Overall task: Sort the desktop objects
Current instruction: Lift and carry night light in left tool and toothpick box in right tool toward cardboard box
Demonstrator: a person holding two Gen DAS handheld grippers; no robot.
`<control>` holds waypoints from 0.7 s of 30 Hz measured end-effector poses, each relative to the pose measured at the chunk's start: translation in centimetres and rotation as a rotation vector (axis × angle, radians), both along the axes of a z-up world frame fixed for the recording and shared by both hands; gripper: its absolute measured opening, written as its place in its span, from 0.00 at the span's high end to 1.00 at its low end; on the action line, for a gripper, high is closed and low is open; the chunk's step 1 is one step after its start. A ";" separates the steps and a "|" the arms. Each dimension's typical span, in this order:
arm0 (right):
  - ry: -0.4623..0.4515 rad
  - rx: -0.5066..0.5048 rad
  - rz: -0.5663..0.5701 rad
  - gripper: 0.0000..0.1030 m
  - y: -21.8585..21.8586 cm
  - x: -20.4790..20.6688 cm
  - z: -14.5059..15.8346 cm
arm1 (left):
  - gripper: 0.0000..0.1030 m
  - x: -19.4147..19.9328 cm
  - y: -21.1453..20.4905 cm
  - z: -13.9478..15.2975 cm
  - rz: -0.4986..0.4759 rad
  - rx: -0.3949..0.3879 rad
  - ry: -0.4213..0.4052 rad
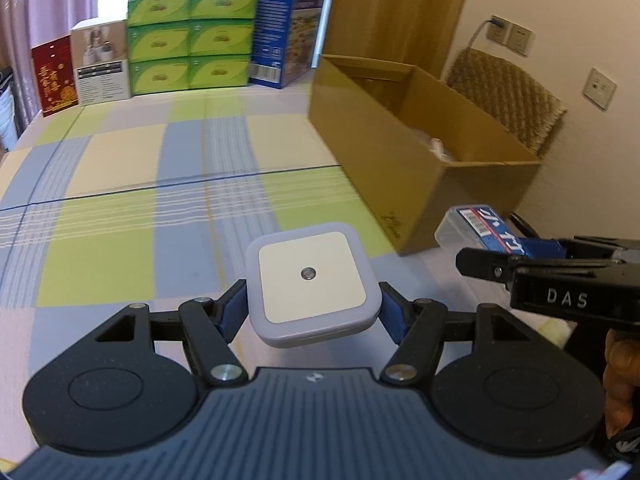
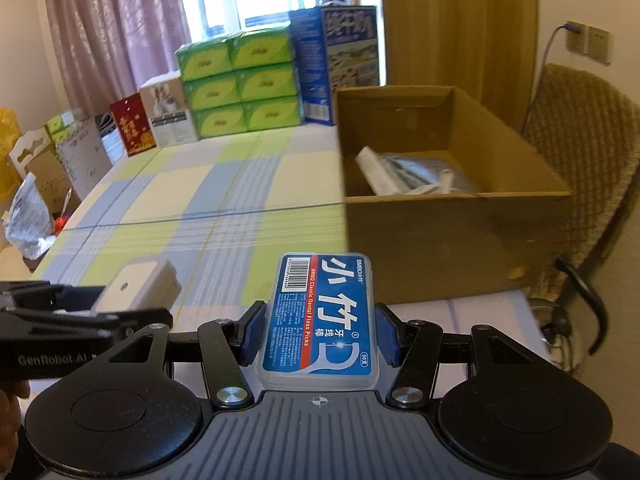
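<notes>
Night light: a square white plug-in light with rounded corners, a pale lilac rim and a small round sensor at its centre, held lower centre of the left wrist view, raised off the checked cloth.
Left gripper: the left gripper has its blue-padded fingers clamped on the light's two sides.
Floss box: a clear plastic floss pick box with a blue label, red stripe, barcode and white characters, lower centre of the right wrist view.
Right gripper: the right gripper has its fingers closed against the box's long sides, holding it above the desk.
Desk: covered in a green, blue and cream check cloth.
Cardboard box: an open brown cardboard box at the right of both views, just beyond the held floss box.
Hard to make out: the items inside the box are white and grey shapes, blurred; the light's underside is hidden; the floss box shows only in part in the left wrist view, behind the other gripper's black arm.
Cut off: a hand at the right edge.
Background: green cartons stacked upper left.
</notes>
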State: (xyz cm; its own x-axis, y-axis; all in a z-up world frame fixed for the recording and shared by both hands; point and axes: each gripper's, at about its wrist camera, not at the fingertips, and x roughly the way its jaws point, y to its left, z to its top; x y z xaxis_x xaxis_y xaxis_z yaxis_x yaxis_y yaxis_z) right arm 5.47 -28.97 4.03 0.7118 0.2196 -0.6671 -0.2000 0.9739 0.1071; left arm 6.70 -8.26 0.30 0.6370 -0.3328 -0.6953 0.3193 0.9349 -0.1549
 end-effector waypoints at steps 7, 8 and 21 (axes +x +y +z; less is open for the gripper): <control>-0.026 0.005 -0.056 0.48 -3.4 -1.6 1.7 | 0.39 -0.9 -3.3 1.0 -0.044 -0.017 0.013; -0.031 0.005 -0.063 0.48 -3.9 -1.7 1.9 | 0.39 -1.1 -3.8 1.1 -0.050 -0.018 0.014; -0.080 0.003 -0.135 0.48 -8.3 -2.1 4.0 | 0.39 -1.4 -8.5 3.0 -0.126 0.009 -0.011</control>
